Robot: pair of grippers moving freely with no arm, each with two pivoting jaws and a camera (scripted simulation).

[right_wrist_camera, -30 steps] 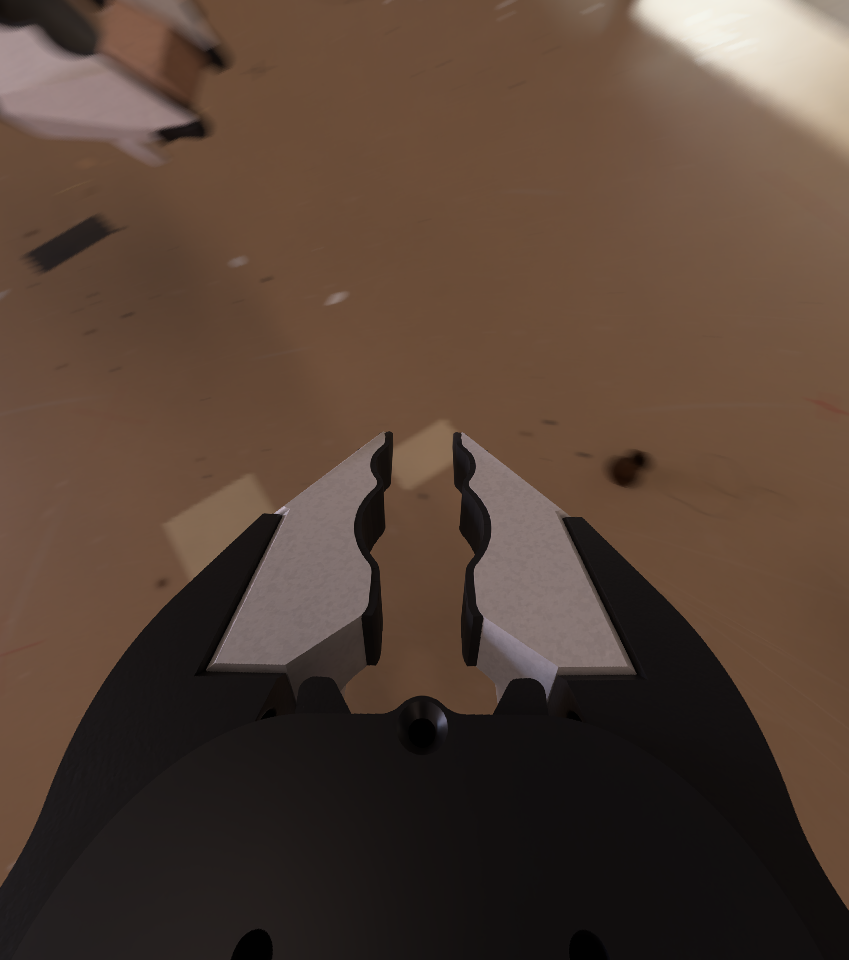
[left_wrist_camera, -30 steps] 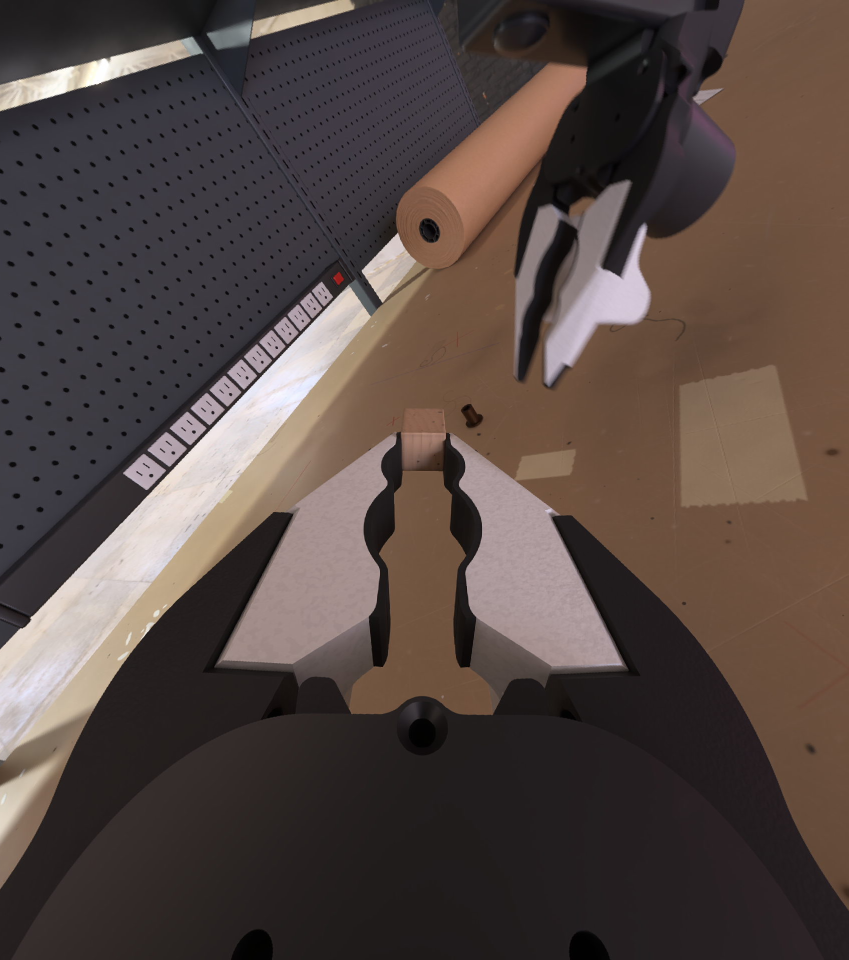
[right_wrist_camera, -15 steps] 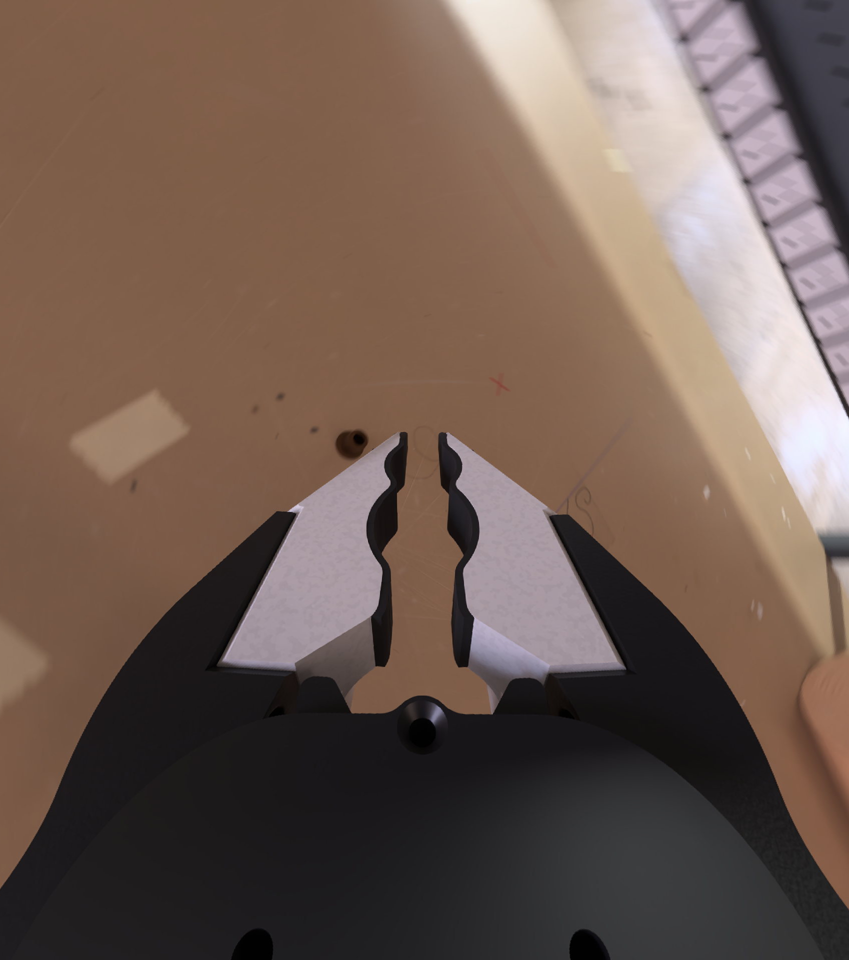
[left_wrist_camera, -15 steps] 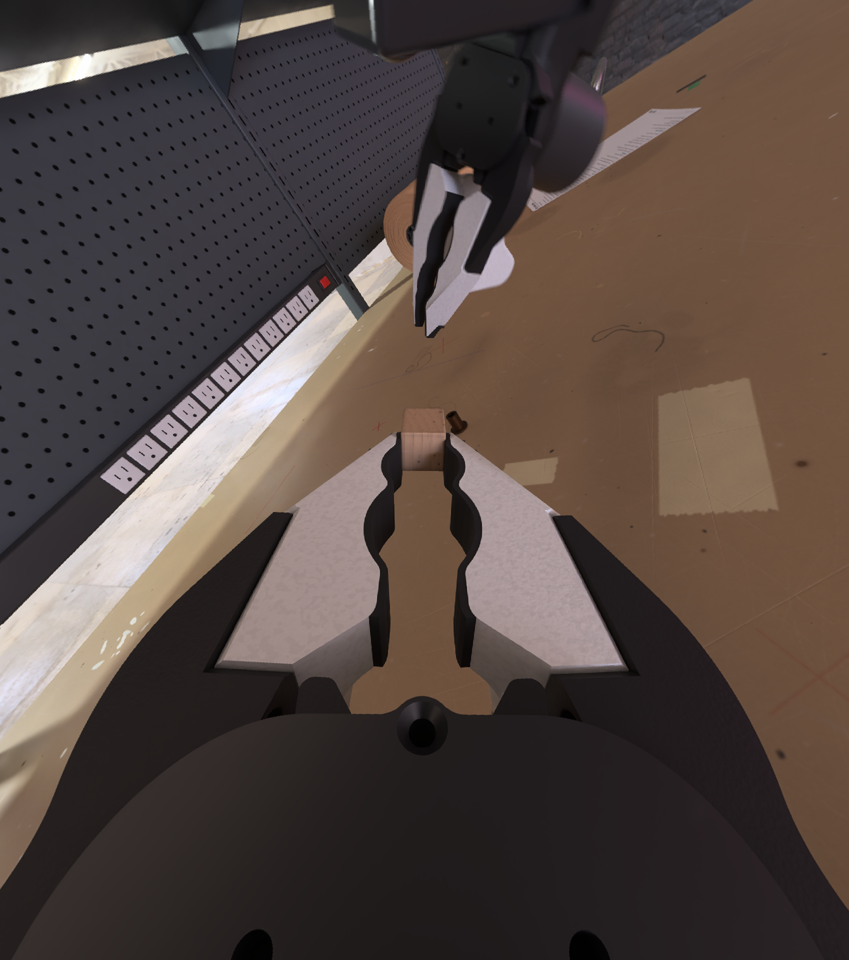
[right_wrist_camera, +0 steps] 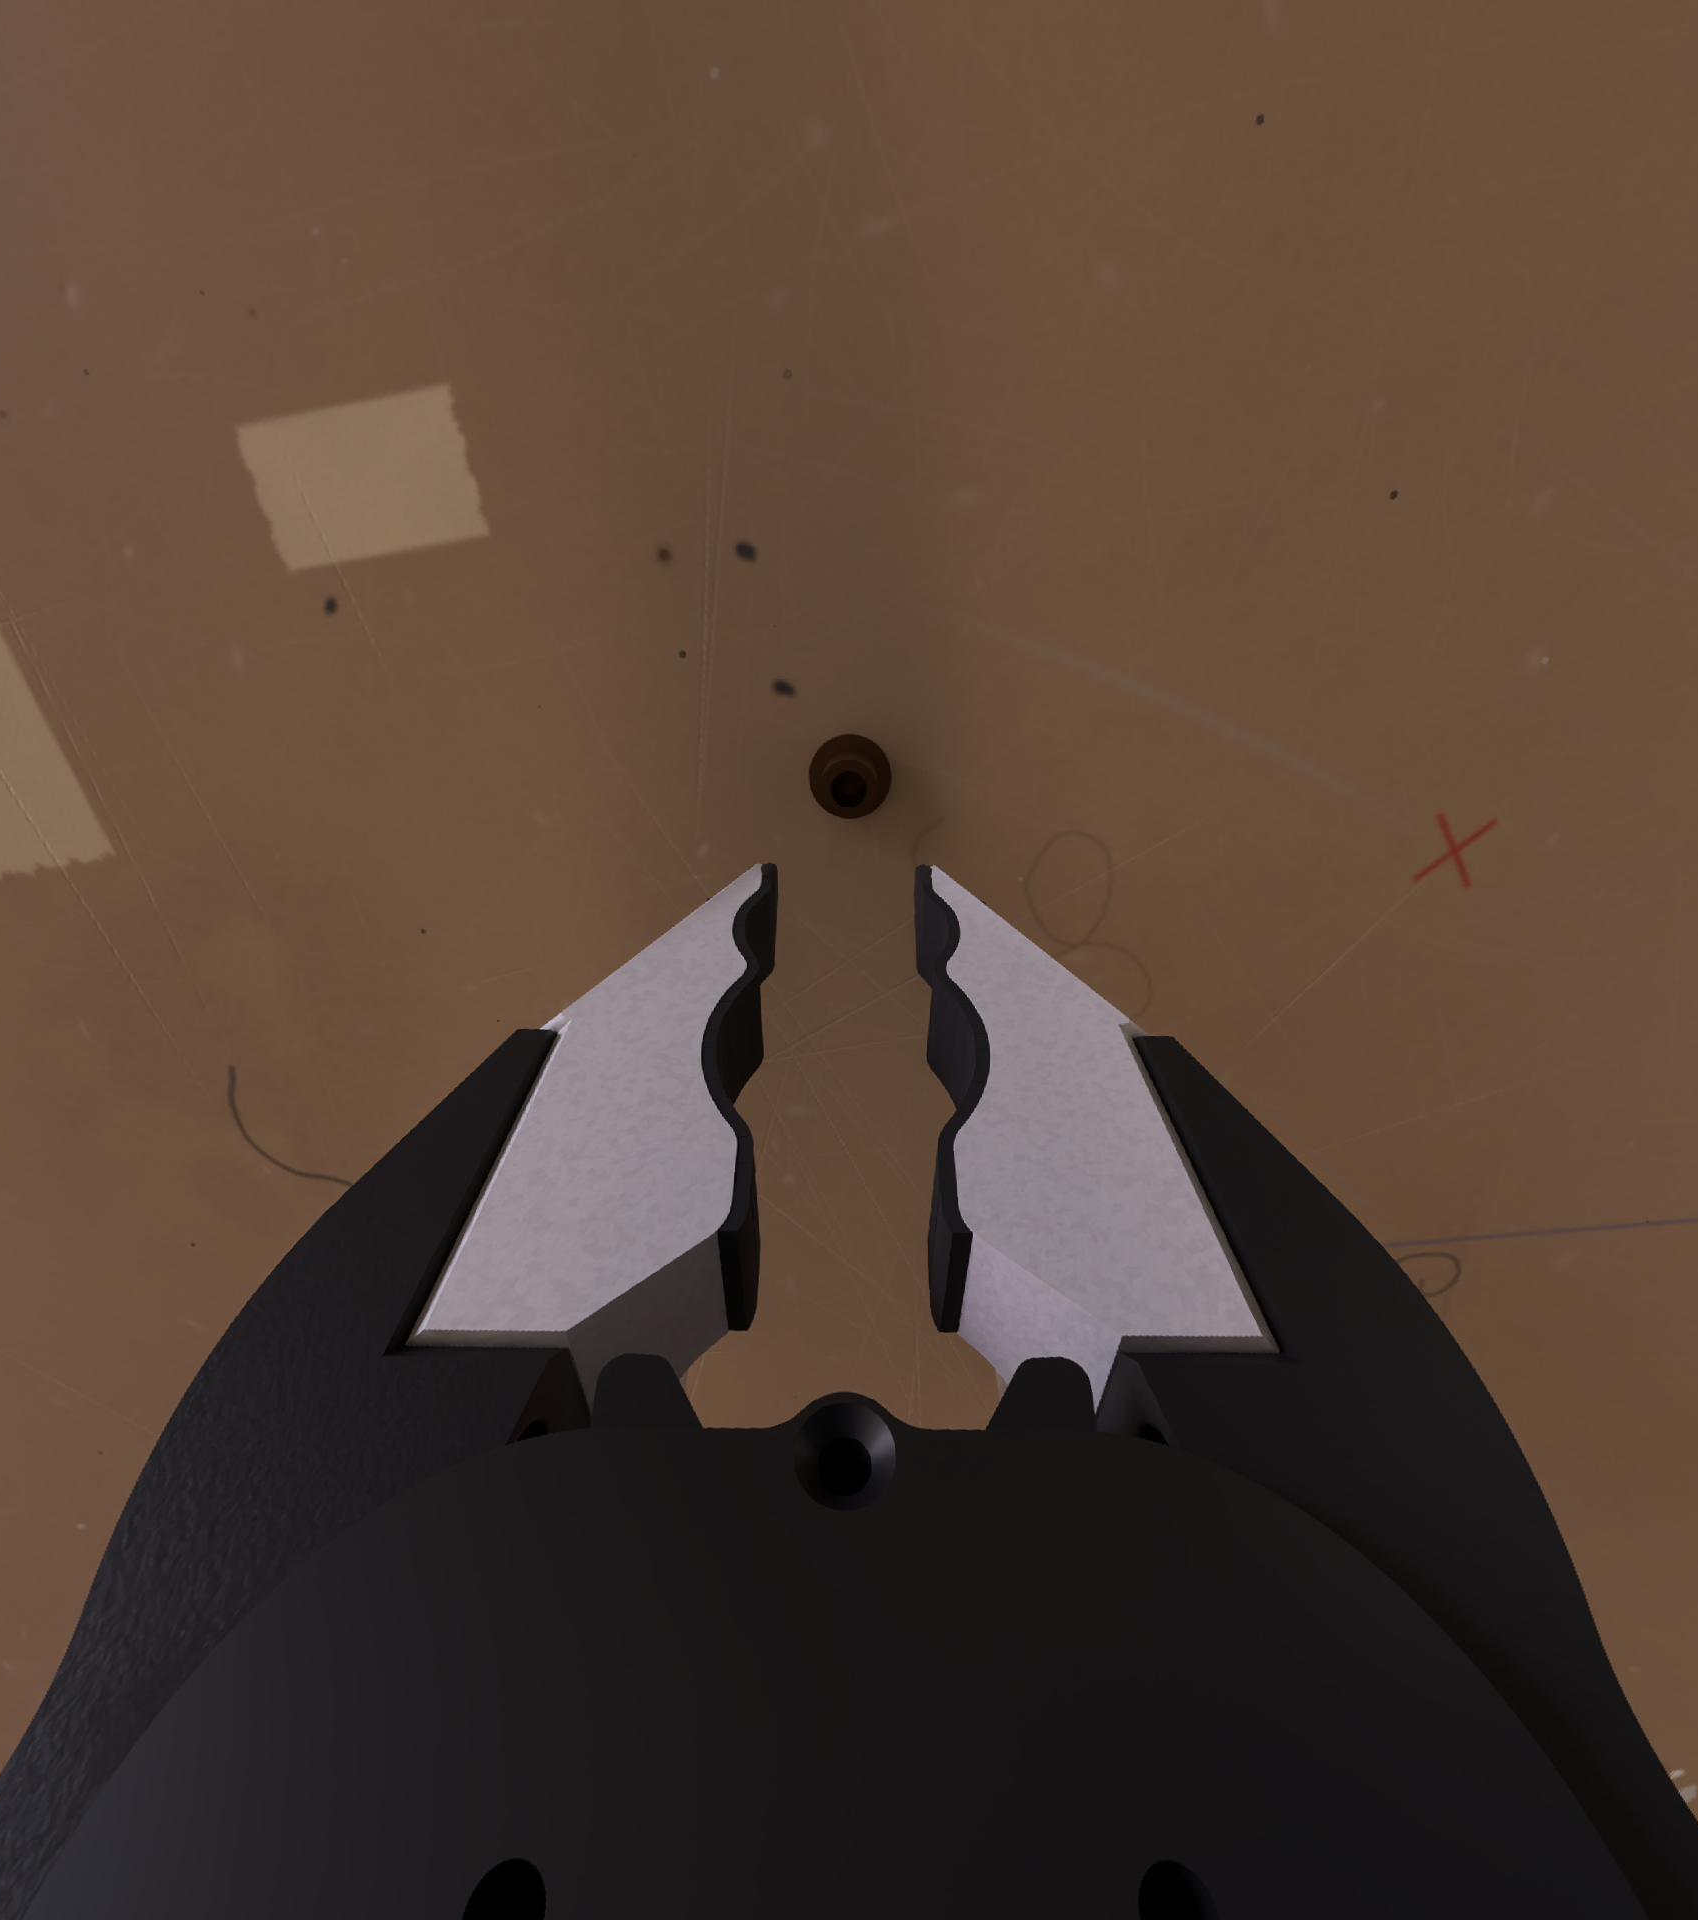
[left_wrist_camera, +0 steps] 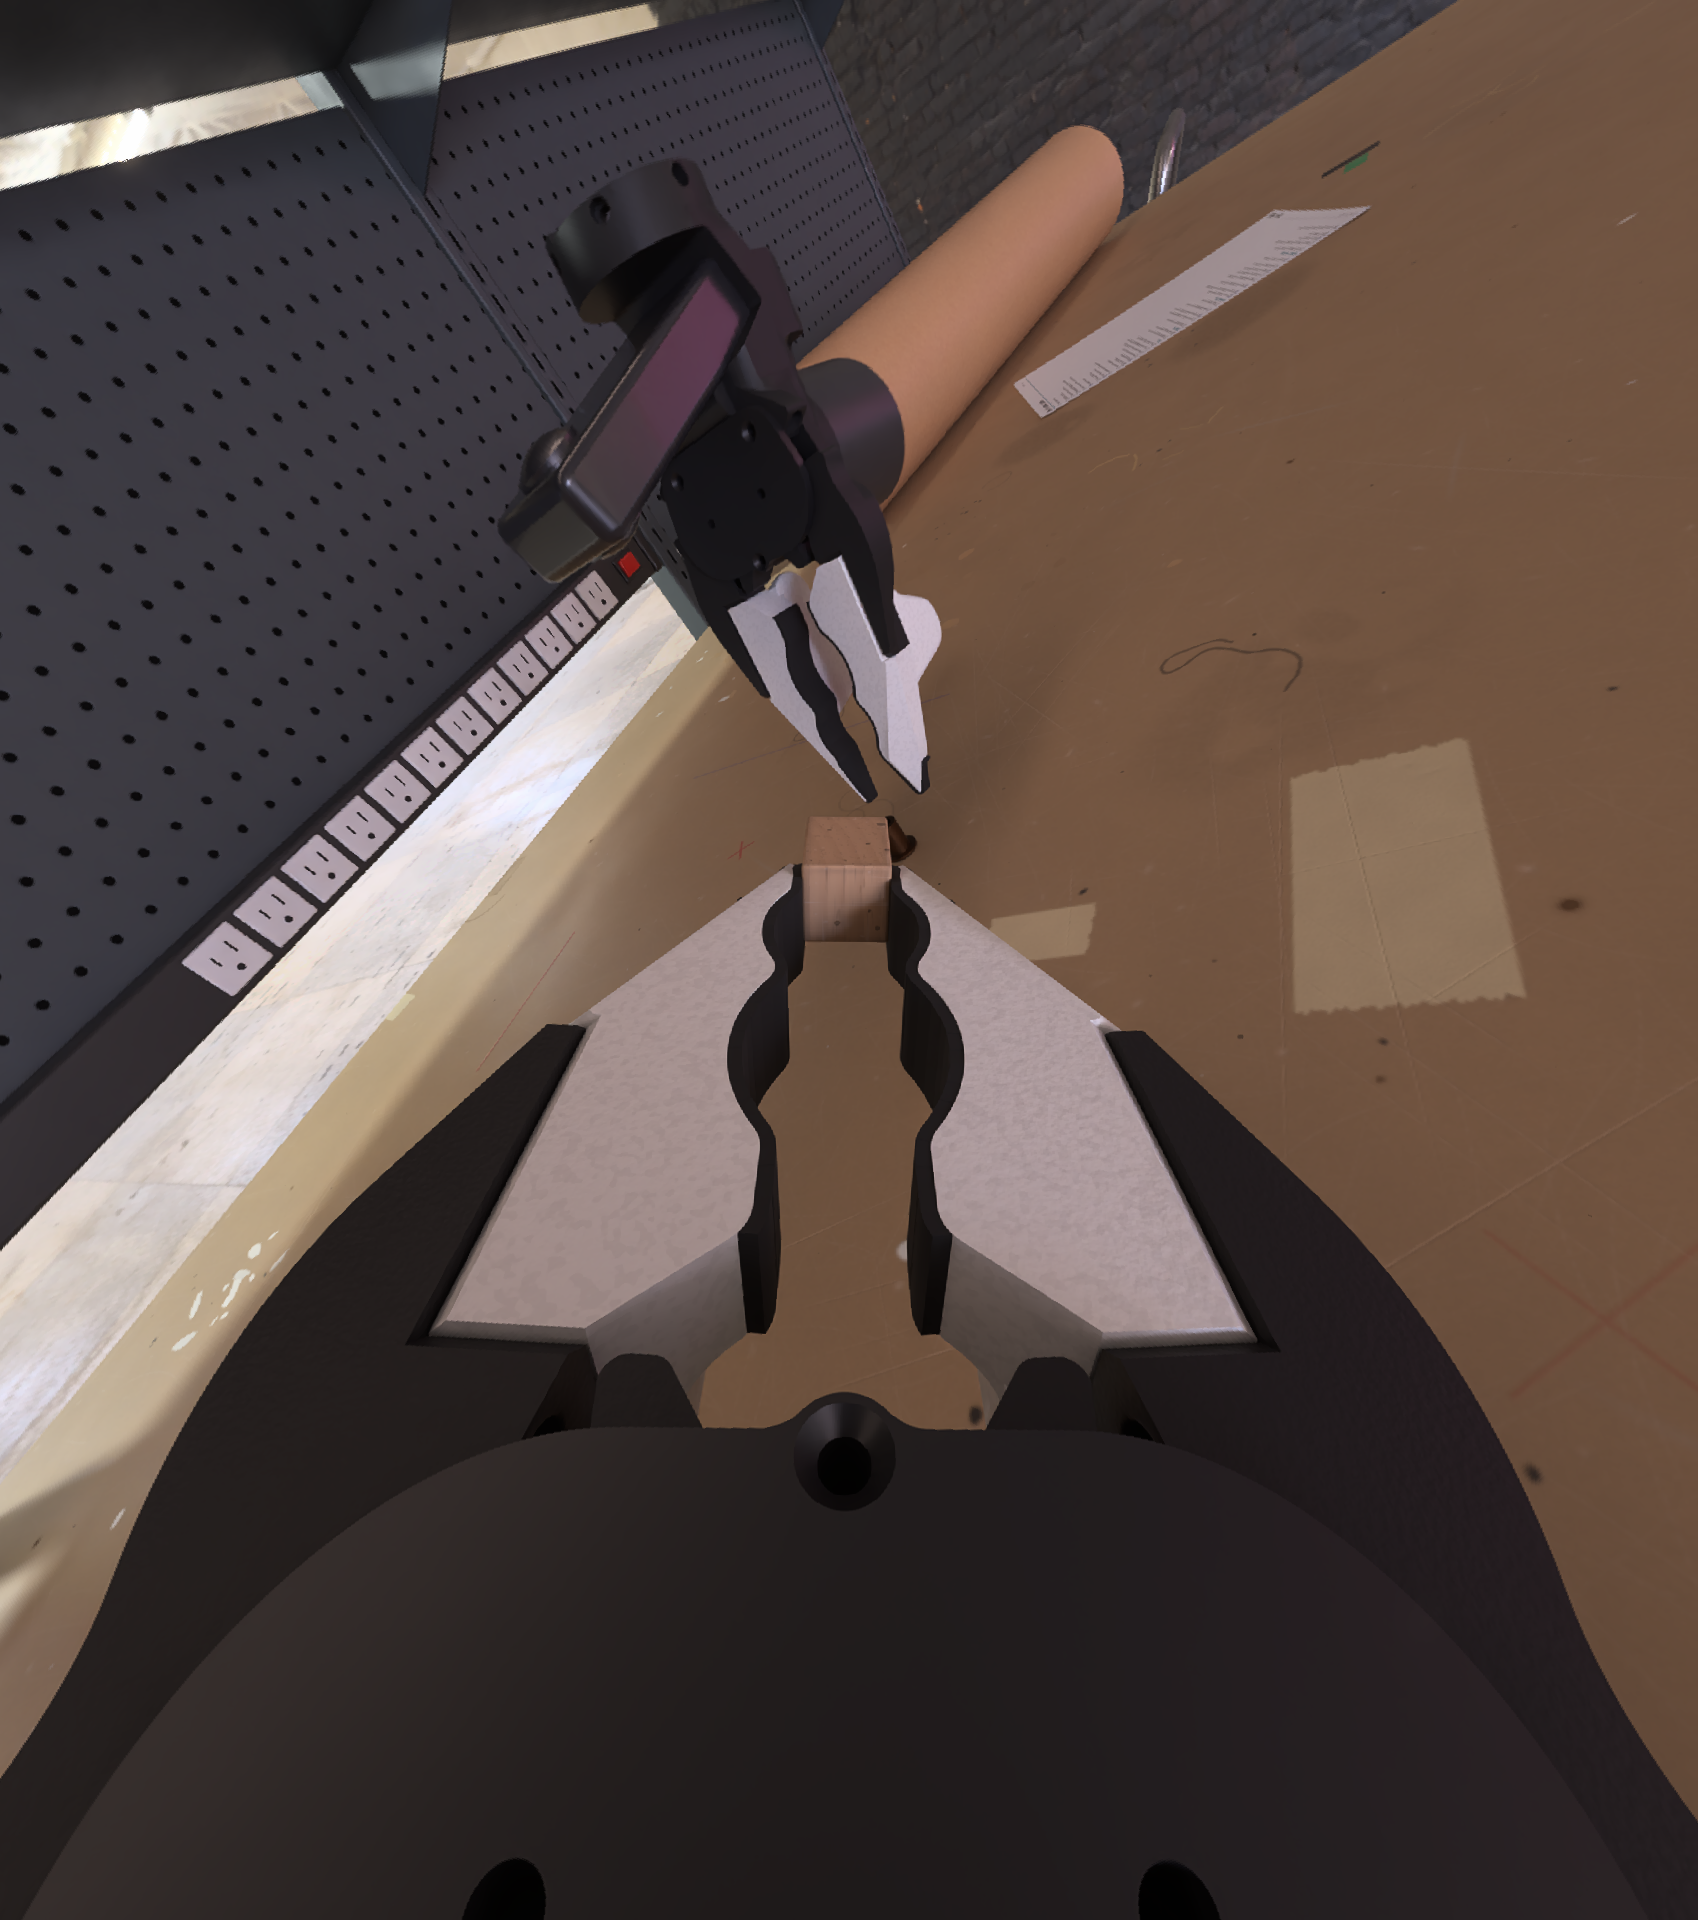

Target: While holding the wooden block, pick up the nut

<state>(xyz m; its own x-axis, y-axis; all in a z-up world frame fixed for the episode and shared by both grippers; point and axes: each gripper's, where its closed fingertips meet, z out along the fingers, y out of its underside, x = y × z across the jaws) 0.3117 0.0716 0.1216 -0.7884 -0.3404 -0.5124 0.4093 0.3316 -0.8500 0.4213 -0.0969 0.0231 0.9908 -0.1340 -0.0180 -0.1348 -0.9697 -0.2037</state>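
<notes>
My left gripper (left_wrist_camera: 847,883) is shut on a small pale wooden block (left_wrist_camera: 847,878) held between its fingertips above the brown table. A small dark nut (right_wrist_camera: 849,775) lies on the table just beyond my right gripper's tips; in the left wrist view only its edge (left_wrist_camera: 904,837) peeks out to the right of the block. My right gripper (right_wrist_camera: 845,868) is open and empty, pointing down at the table with the nut centred ahead of its gap. It also shows in the left wrist view (left_wrist_camera: 892,792), hovering just above and behind the block.
A brown paper roll (left_wrist_camera: 980,301) lies along the table's back edge by a dark pegboard wall (left_wrist_camera: 149,499) with a white power strip (left_wrist_camera: 409,769). Pale tape patches (left_wrist_camera: 1401,878) (right_wrist_camera: 362,473), a paper strip (left_wrist_camera: 1198,307) and a red cross mark (right_wrist_camera: 1456,850) lie on the table.
My right gripper swung around, came down over the nut and opened wider. My left gripper kept hold of the block and stayed nearly still.
</notes>
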